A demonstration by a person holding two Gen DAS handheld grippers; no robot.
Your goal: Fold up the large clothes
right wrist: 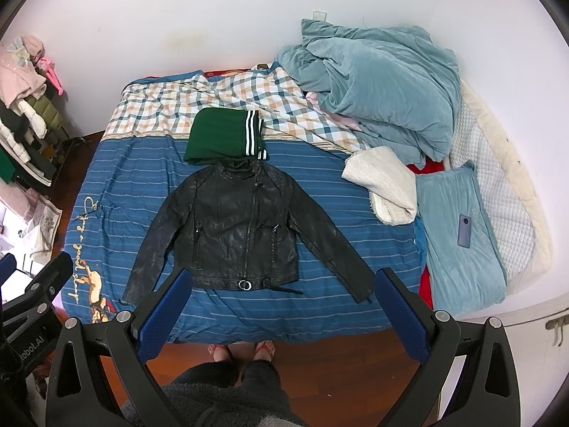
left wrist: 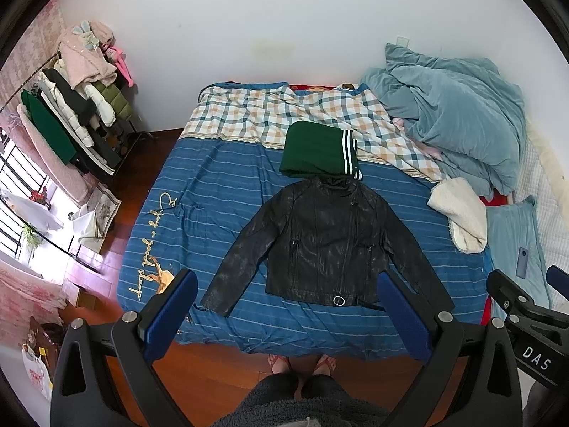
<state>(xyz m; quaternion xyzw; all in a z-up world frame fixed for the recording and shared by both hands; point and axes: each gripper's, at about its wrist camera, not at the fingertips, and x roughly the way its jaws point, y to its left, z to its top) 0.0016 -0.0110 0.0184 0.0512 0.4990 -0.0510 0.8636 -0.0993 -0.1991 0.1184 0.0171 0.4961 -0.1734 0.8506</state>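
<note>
A black leather jacket (left wrist: pixel 320 242) lies flat, front up, sleeves spread, on the blue striped bed sheet (left wrist: pixel 213 192); it also shows in the right wrist view (right wrist: pixel 234 227). A folded green garment with white stripes (left wrist: pixel 316 149) lies just beyond its collar, also seen in the right wrist view (right wrist: pixel 224 135). My left gripper (left wrist: pixel 288 284) is open and empty, held high above the bed's near edge. My right gripper (right wrist: pixel 281 281) is open and empty, likewise high above the jacket's hem.
A heap of teal bedding (right wrist: pixel 384 85), a white fleece (right wrist: pixel 387 185) and a teal pillow (right wrist: pixel 458 249) with a phone (right wrist: pixel 465 230) fill the bed's right side. A clothes rack (left wrist: pixel 71 106) stands left. My feet (left wrist: pixel 302 363) stand on the wooden floor at the bed's edge.
</note>
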